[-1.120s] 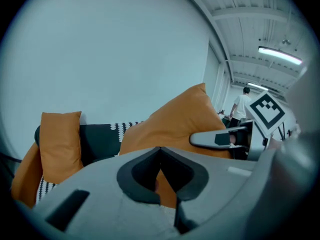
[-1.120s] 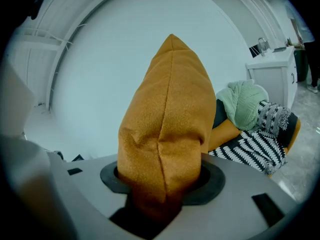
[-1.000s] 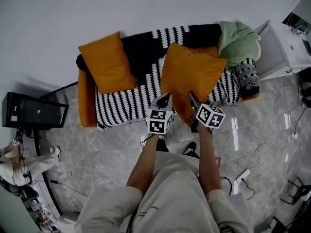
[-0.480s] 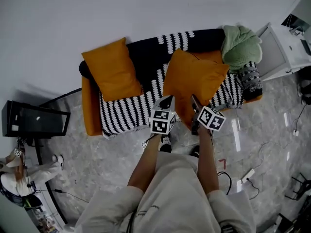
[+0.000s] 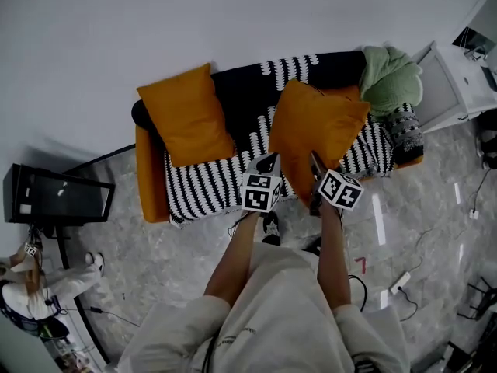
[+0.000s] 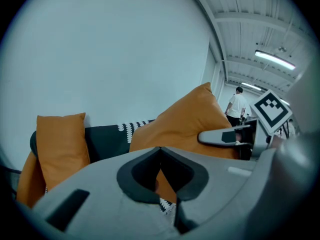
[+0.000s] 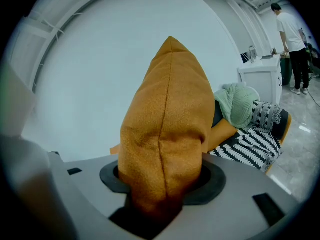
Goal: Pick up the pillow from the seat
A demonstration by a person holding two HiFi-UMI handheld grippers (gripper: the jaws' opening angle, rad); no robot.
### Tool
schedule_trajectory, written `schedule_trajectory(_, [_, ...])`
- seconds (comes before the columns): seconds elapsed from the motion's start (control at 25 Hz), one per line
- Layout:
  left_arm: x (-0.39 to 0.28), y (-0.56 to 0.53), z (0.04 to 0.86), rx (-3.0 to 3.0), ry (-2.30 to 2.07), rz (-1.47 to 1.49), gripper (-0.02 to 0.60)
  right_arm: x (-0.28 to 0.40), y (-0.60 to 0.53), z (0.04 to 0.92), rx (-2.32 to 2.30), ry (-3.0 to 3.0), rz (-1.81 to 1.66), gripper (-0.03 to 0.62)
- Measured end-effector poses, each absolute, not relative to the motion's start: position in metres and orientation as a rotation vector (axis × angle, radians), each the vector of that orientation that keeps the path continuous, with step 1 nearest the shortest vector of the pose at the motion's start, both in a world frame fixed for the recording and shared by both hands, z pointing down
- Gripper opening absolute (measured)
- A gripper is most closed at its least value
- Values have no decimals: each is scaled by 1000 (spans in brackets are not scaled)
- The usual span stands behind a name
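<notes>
In the head view an orange pillow [image 5: 314, 134] is held upright in front of the sofa [image 5: 151, 185], above its striped seat. My right gripper [image 5: 314, 169] is shut on the pillow's lower corner. The right gripper view shows the orange fabric [image 7: 167, 129] bunched between the dark pads [image 7: 210, 181]. My left gripper [image 5: 266, 164] sits just left of the pillow's lower edge, jaws together and holding nothing. Its own view shows the pillow [image 6: 185, 124] off to the right, beyond the left gripper [image 6: 160, 156]. A second orange pillow [image 5: 186, 115] leans at the sofa's left end.
A black-and-white striped throw [image 5: 210, 185] covers the seat. A green blanket [image 5: 390, 76] lies at the sofa's right end, beside a white cabinet [image 5: 458, 84]. A dark screen [image 5: 54, 196] stands at the left, a person [image 5: 31, 286] below it. A power strip [image 5: 400, 282] lies on the floor.
The sofa has slid up and right in the head view, as if I stepped back a little. The pillow stays in the right gripper, and both grippers keep their places beside it.
</notes>
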State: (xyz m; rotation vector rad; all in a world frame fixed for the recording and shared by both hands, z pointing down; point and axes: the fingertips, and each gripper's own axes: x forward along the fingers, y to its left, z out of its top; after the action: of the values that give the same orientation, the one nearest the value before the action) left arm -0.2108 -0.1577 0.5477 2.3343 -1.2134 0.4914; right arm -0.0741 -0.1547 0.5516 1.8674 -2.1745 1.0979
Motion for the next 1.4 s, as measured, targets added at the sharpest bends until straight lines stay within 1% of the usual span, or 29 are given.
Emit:
schedule_trajectory(0.8, [-247,-152,552,2285,-1255,472,9,-112,-145,558,1799,-2144,1039,235])
schedule_trajectory(1.4, [-232,-149,553,2309,-1205,463,8,-105,-132,560,1772,-2081,934,235])
